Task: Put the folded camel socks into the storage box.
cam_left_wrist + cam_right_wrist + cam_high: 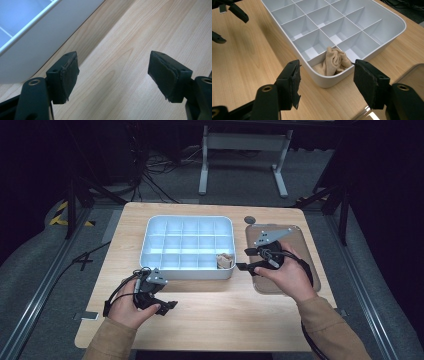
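Observation:
A white tray (187,220) split into many small compartments sits in the middle of the wooden table (225,315). A crumpled beige cloth (225,261) (334,61) lies in the tray's near right corner compartment. My right gripper (244,259) (327,65) hovers just off that corner, jaws open and empty, pointing at the cloth. My left gripper (167,295) (113,62) rests low near the tray's front left corner, open with bare wood between its pads. The tray wall (37,42) stands to its left. The left gripper (228,25) also appears far off in the right gripper view.
A clear brownish lid or tray (300,240) lies on the table's right side, partly under my right hand. A small grey disc (250,220) sits beyond it. Open wood runs along the table's front. Stands and cables fill the dark floor behind.

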Available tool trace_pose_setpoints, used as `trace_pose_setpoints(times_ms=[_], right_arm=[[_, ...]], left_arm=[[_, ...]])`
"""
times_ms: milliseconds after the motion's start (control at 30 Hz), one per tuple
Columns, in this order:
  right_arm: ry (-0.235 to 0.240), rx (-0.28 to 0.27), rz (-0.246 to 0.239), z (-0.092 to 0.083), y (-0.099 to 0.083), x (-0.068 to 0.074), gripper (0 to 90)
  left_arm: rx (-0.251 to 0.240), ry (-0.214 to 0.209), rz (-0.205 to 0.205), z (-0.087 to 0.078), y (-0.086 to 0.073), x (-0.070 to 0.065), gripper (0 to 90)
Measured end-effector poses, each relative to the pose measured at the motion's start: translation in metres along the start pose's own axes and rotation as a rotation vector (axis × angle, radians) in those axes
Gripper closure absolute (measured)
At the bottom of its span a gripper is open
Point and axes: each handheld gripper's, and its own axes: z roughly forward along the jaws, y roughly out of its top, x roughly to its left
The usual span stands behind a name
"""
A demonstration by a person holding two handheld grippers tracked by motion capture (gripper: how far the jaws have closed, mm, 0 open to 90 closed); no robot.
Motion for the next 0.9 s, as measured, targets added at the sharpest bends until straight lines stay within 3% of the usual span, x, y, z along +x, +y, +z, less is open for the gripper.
trace_pose_setpoints(times_ms=[267, 500, 700, 900], right_arm=[[0.027, -0.033, -0.03, -0.008, -0.015, 0.012, 39.1], [0.037, -0.015, -0.062, -0.008, -0.029, 0.034, 38.9], [0.046, -0.026, -0.051, -0.006, -0.044, 0.04, 38.4], [0.059, -0.029, -0.002, 0.0, -0.064, 0.036, 38.5]], left_arm=[[-0.006, -0.013, -0.012, -0.002, 0.001, 0.001, 25.3], [-0.017, -0.002, -0.025, -0.008, -0.001, 0.004, 25.4], [-0.021, 0.002, -0.031, -0.01, -0.003, 0.005, 25.4], [-0.017, 0.0, -0.02, -0.009, -0.002, 0.004, 25.4]])
